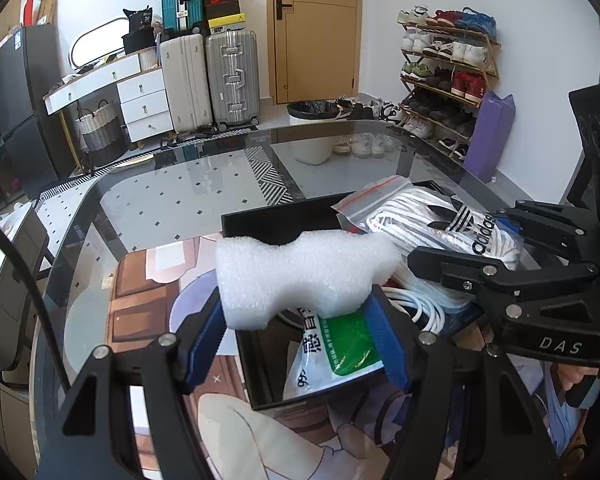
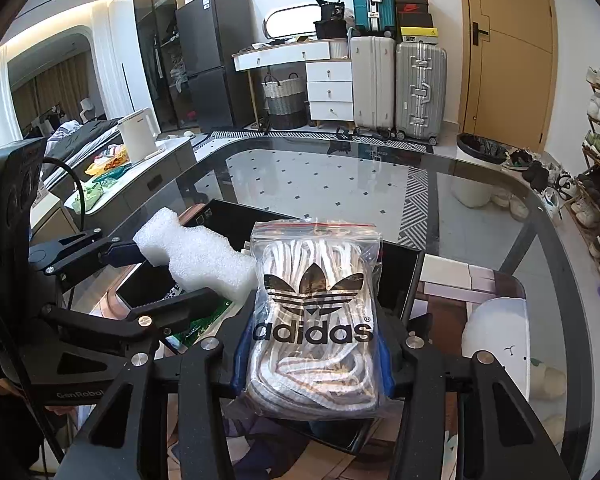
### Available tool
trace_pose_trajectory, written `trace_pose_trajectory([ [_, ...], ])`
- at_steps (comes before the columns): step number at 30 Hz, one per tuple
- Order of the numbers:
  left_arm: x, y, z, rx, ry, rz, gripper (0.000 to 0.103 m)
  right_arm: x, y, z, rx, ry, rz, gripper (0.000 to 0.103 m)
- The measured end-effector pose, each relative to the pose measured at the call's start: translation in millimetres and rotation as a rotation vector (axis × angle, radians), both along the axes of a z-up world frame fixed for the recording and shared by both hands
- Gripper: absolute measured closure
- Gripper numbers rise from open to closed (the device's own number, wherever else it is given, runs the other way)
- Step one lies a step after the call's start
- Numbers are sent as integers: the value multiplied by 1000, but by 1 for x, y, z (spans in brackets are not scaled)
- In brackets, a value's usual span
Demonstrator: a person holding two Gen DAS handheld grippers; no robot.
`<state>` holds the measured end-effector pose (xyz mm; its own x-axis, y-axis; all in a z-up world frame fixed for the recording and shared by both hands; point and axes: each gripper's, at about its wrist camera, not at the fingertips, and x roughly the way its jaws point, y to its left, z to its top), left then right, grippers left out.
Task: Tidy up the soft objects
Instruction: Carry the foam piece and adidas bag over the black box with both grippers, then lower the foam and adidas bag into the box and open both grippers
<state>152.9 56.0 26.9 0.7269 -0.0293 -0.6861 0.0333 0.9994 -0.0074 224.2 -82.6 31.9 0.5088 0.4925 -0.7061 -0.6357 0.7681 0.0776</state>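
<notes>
Clamping a white foam block (image 1: 300,276), the left gripper (image 1: 300,332) hovers over a black tray (image 1: 276,220); beside it, the right gripper (image 2: 312,356) squeezes a bag of laces (image 2: 314,300) above that tray.

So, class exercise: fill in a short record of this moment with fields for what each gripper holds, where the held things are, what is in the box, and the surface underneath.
left gripper: jaws shut on a white foam block
right gripper: jaws shut on a zip bag of white laces
position: both held above the black box
box contents: green-and-white packet, white cord
surface: glass table with a printed mat
</notes>
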Motion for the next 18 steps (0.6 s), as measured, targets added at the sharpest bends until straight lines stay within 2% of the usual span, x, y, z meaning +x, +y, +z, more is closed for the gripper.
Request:
trace_pose_trajectory([
  [2, -3, -1, 3, 7, -10, -8, 35, -4, -1, 3, 6, -21, 15, 52],
  [3, -5, -1, 5, 10, -21, -14, 34, -7, -1, 5, 9, -34, 29, 47],
  [4, -8, -2, 7, 12, -33, -20, 31, -12, -3, 8, 15, -54, 43, 35],
  [5, -12, -2, 9, 13, -47, -21, 27, -16, -4, 11, 20, -71, 47, 27],
  [6, -16, -1, 12, 17, -62, -16, 18, -20, -7, 14, 27, -92, 50, 12],
  [7, -18, 0, 14, 20, -76, -10, 13, -24, -9, 18, 34, -109, 49, 8],
  [12, -37, 9, 25, 0, -143, 8, 1, -34, -23, 26, 43, -125, 20, 1],
  [18, -57, 20, 24, -40, -172, 54, 0, -52, -46, 27, 104, -121, -5, 1],
])
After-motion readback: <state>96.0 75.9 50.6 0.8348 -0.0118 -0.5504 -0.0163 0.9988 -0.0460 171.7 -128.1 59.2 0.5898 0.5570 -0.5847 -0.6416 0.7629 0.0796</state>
